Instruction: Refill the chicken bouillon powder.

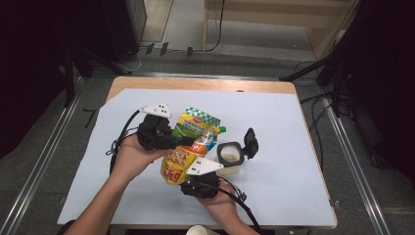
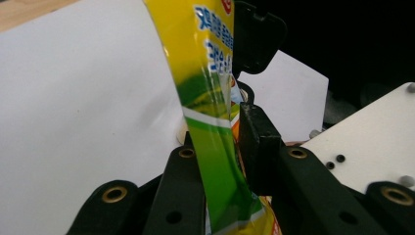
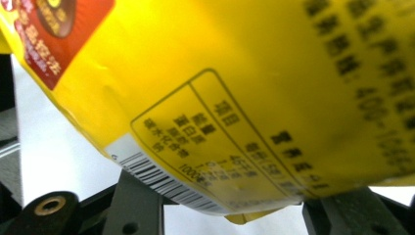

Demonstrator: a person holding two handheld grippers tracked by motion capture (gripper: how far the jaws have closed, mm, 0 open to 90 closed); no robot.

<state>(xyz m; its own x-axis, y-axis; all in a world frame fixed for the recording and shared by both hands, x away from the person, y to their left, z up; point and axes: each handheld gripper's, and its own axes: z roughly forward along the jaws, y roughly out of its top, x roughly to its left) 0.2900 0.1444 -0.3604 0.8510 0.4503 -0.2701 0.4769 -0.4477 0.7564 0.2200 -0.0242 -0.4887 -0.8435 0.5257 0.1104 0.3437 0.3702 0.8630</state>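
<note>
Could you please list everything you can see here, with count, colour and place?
Pouch: one, yellow with green and red print, held over the table between both grippers.
Jar: one, white with an open black flip lid, right of the pouch.
Sheet: one, white, covering the table.
Table: one, light wood, under the sheet.
Cup: one, white, at the near edge.
Left gripper: one, black, jaws around the pouch's upper edge.
Right gripper: one, black, jaws at the pouch's bottom.
</note>
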